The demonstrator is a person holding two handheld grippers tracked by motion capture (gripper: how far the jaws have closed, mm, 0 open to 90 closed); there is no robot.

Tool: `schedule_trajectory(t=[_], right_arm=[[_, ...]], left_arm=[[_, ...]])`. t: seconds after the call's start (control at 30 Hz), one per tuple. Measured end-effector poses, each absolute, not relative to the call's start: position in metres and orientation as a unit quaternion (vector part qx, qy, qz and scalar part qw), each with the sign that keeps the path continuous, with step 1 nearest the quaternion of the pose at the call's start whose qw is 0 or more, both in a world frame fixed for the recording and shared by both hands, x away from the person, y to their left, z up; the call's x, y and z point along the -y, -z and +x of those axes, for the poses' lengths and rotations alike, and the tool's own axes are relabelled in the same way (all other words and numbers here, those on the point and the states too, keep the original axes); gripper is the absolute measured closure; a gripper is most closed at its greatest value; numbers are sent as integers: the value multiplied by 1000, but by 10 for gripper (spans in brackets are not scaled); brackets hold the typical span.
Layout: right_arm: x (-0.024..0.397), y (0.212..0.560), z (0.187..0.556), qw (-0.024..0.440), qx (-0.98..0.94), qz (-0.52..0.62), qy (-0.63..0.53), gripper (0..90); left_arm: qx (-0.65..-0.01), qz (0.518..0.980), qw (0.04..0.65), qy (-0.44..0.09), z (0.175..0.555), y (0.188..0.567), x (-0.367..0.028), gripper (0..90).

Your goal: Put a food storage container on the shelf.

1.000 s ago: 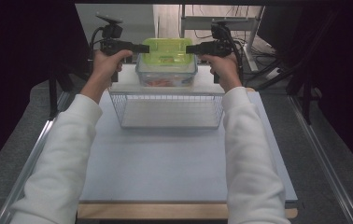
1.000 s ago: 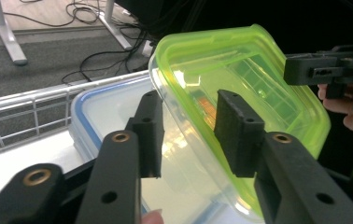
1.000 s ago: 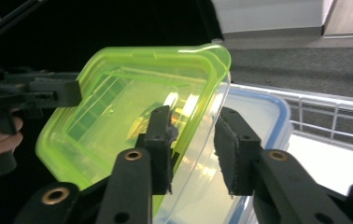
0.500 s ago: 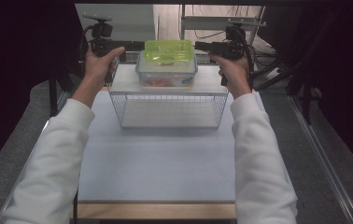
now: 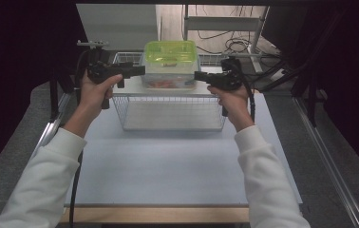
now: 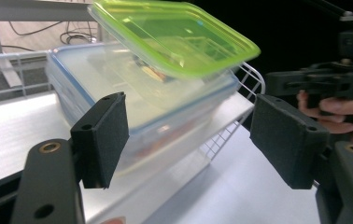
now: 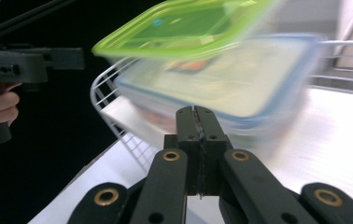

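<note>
A clear food container (image 5: 169, 77) with a blue rim stands on the white top of a wire rack (image 5: 168, 114). A green lid (image 5: 170, 52) lies loose and tilted on it, not snapped down. My left gripper (image 5: 142, 70) points at the container's left side, apart from it. Its jaws have just been opening and stand open (image 6: 195, 135), with the container's corner (image 6: 165, 107) ahead of them, untouched. My right gripper (image 5: 196, 76) points at the right side. Its jaws have just closed, shut on nothing (image 7: 197, 116), just short of the container (image 7: 230, 84).
The rack stands at the far middle of the pale table (image 5: 168, 166). Dark curtains close in both sides, and metal rails (image 5: 325, 156) run along the table edges. Cables and a shelf frame (image 5: 225, 28) lie beyond the rack.
Both hands have drawn back from the container's lid level, sinking and coming nearer to me. The left jaws have spread; the right jaws have shut. The container has stayed put.
</note>
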State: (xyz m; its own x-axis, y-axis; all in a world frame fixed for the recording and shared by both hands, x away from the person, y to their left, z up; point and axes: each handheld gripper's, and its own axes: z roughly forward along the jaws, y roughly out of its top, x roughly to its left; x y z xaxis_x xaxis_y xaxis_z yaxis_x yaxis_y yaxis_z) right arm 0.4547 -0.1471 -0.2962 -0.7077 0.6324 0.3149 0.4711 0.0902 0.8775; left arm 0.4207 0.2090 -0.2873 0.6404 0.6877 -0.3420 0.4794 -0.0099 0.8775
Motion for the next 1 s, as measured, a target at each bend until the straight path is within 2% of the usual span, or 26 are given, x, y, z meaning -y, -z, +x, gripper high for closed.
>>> schedule_trajectory(t=[0.23,0.43,1.0], right_arm=[[102,303,459,93,-733,344,-579,893],[84,303,464,112,-731,344,-578,893],[82,305,471,119,-725,354,-579,892]], left_arm=[[-408,711,566,-89,412,290,-210,275],[-405,715,564,-86,408,294,-213,273],[-406,712,566,-81,404,297,-221,270]])
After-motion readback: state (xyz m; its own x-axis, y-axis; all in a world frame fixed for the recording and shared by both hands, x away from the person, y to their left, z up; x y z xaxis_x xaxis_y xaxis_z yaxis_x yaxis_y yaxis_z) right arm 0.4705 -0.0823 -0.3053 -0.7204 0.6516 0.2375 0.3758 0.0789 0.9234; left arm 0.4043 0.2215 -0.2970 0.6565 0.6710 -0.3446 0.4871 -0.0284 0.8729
